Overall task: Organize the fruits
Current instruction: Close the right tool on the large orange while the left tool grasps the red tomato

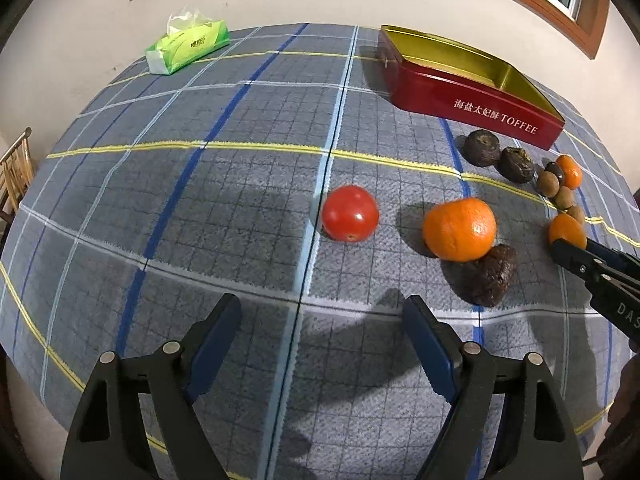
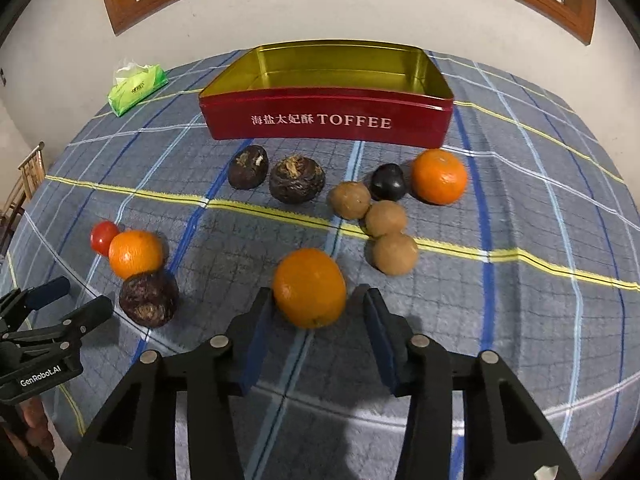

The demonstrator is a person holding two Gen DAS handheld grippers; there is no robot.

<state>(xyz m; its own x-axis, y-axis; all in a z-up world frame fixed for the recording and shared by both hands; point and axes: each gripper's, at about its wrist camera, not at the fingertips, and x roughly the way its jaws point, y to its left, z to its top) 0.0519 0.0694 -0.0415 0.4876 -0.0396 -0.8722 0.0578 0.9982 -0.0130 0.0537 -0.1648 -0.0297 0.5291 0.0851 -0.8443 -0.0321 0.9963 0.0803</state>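
Note:
An open red toffee tin [image 2: 328, 120] with a gold inside stands at the back of the table; it also shows in the left wrist view [image 1: 472, 96]. My right gripper [image 2: 316, 312] is open, its jaws on either side of an orange [image 2: 309, 287] lying on the cloth. My left gripper [image 1: 322, 316] is open and empty, hovering short of a red tomato [image 1: 350, 213], with an orange [image 1: 459, 229] and a dark brown fruit [image 1: 490, 274] to its right. Two dark brown fruits [image 2: 297, 179], three tan round fruits [image 2: 386, 218], a dark plum [image 2: 387, 182] and another orange [image 2: 439, 176] lie before the tin.
A green tissue pack [image 1: 188, 46] lies at the far left of the table. The blue plaid tablecloth [image 1: 200, 200] covers the table, which stands against a wall under a wooden window frame. A wooden chair [image 1: 16, 172] stands off the left edge.

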